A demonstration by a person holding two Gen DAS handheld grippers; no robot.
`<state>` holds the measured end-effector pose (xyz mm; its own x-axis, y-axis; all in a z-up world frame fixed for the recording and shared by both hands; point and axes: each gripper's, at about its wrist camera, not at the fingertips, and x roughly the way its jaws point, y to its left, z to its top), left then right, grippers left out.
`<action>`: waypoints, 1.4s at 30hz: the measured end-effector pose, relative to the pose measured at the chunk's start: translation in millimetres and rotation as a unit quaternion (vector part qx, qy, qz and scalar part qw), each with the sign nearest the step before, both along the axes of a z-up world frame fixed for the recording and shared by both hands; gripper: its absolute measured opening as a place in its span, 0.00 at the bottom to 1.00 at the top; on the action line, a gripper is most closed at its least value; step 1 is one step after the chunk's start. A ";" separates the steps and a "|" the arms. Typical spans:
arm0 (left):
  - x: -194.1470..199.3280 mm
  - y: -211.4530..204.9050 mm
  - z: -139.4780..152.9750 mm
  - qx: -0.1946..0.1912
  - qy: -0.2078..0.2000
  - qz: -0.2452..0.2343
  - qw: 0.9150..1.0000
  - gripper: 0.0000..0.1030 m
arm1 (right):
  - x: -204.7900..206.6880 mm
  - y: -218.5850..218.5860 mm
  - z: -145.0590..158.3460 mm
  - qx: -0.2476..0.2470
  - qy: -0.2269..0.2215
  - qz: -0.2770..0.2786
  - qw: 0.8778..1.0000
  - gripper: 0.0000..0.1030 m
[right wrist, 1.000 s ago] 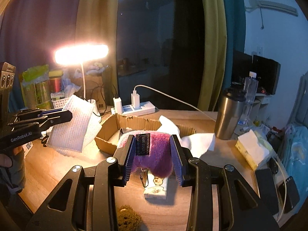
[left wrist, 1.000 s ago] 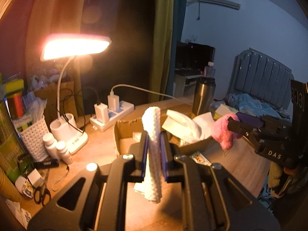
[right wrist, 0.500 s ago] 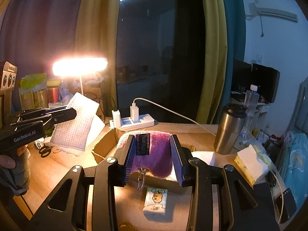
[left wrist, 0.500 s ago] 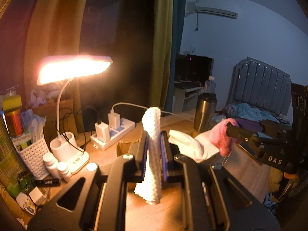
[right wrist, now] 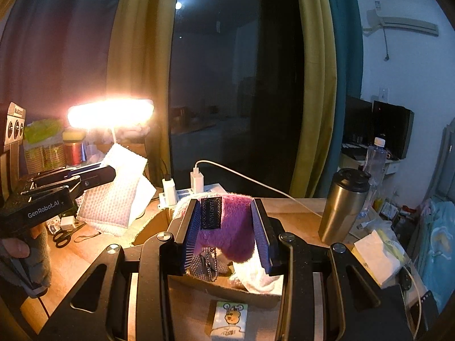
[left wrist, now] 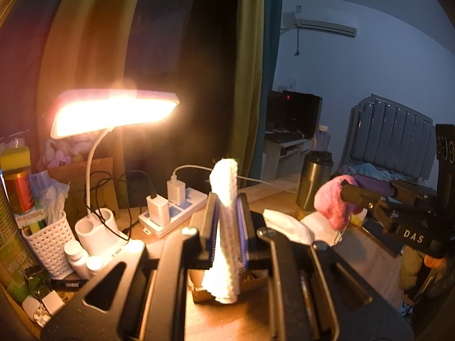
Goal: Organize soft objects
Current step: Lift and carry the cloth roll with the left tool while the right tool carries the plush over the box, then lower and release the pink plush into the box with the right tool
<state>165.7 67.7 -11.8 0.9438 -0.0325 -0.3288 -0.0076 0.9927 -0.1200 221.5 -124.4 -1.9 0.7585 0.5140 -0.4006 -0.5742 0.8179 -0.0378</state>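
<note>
My left gripper (left wrist: pixel 227 207) is shut on a white waffle-weave cloth (left wrist: pixel 226 227) that hangs folded between the fingers, above the near edge of a cardboard box (left wrist: pixel 199 292). In the right wrist view the same cloth (right wrist: pixel 113 196) hangs left of the box (right wrist: pixel 148 227). My right gripper (right wrist: pixel 227 221) is shut on a purple plush toy (right wrist: pixel 230 233) with a black label and a ball chain, held over the box. The plush (left wrist: pixel 332 201) shows pink in the left wrist view. A white cloth (right wrist: pixel 256 278) lies in the box.
A lit desk lamp (left wrist: pixel 113 113) stands at the left, with a power strip (left wrist: pixel 176 213), a white basket (left wrist: pixel 48 241) and small bottles beside it. A steel tumbler (right wrist: pixel 344 204) and tissues (right wrist: pixel 375 258) stand right of the box. A small cartoon packet (right wrist: pixel 229 321) lies on the desk.
Both grippers have risen and tilted up, so the desk and box sit lower in view. The cloth and the plush stay gripped. The two grippers remain side by side over the box.
</note>
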 end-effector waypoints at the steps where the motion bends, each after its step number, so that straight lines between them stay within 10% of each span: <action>1: 1.6 0.4 -0.9 0.001 0.000 0.002 1.000 0.12 | 1.4 0.8 0.0 0.001 0.000 0.000 1.000 0.37; 33: 98.3 10.6 -118.7 0.002 0.171 0.020 0.985 0.14 | 63.6 9.1 -50.5 0.002 0.061 -0.005 0.998 0.37; 42: 93.9 10.2 -112.3 0.008 0.172 0.027 0.985 0.28 | 68.2 9.7 -59.6 0.000 0.073 -0.006 0.997 0.37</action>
